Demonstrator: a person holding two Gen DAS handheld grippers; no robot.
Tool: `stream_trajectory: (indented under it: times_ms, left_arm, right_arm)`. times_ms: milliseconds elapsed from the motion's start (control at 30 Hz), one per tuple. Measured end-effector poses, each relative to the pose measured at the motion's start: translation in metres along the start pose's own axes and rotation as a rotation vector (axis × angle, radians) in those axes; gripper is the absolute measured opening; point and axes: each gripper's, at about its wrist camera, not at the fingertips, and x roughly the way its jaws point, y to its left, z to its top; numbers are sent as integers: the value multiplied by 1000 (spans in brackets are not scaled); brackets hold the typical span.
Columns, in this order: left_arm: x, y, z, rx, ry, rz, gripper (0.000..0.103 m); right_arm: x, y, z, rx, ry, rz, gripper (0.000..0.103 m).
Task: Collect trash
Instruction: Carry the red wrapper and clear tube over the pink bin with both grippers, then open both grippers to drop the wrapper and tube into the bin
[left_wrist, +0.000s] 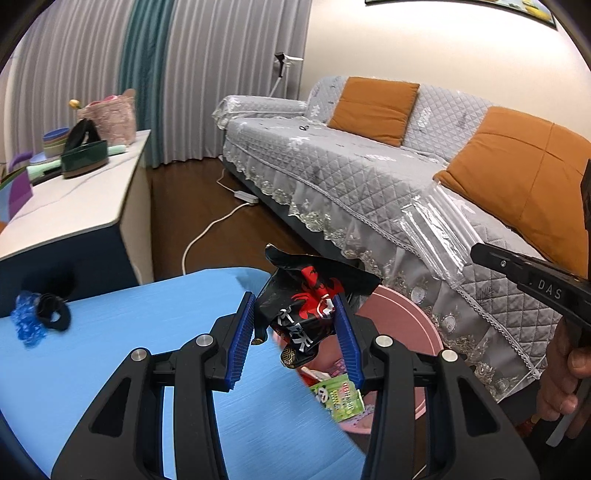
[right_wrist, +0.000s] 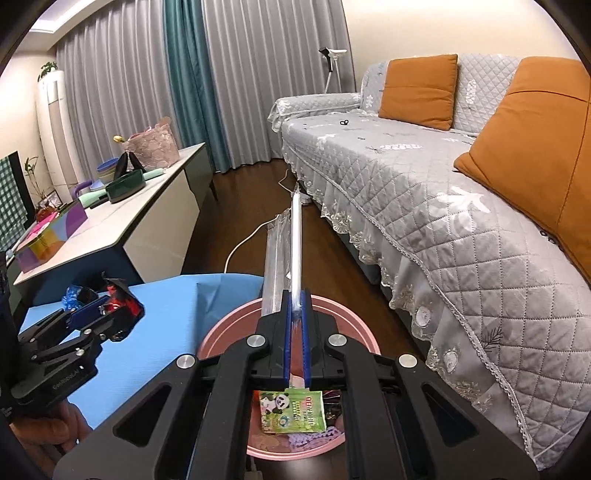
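My left gripper (left_wrist: 295, 314) is shut on a crumpled black and red snack wrapper (left_wrist: 310, 306) and holds it over the edge of the blue table (left_wrist: 110, 369), beside the pink bin (left_wrist: 402, 317). It also shows in the right wrist view (right_wrist: 99, 314). My right gripper (right_wrist: 295, 306) is shut on a clear plastic wrapper (right_wrist: 286, 251) and holds it above the pink bin (right_wrist: 229, 325). The clear wrapper also shows in the left wrist view (left_wrist: 436, 229). A green panda packet (right_wrist: 291, 410) lies inside the bin.
A blue scrunchie (left_wrist: 26, 325) and a black hair tie (left_wrist: 55, 314) lie on the blue table. A grey sofa (right_wrist: 443, 192) with orange cushions stands right of the bin. A white side table (right_wrist: 122, 214) with bowls and a basket stands to the left. A white cable (left_wrist: 207, 229) runs across the floor.
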Motion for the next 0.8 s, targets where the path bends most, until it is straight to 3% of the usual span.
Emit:
stream_trajectory:
  times_ms: [733,800]
  left_arm:
    - [33,-19,0,32,36,-36,43]
    - [36,-20,2,39,42,-47,43]
  right_arm:
    - [14,-12,-2,15,18,-22,5]
    - [16,-13,-2,19,21,-32,9]
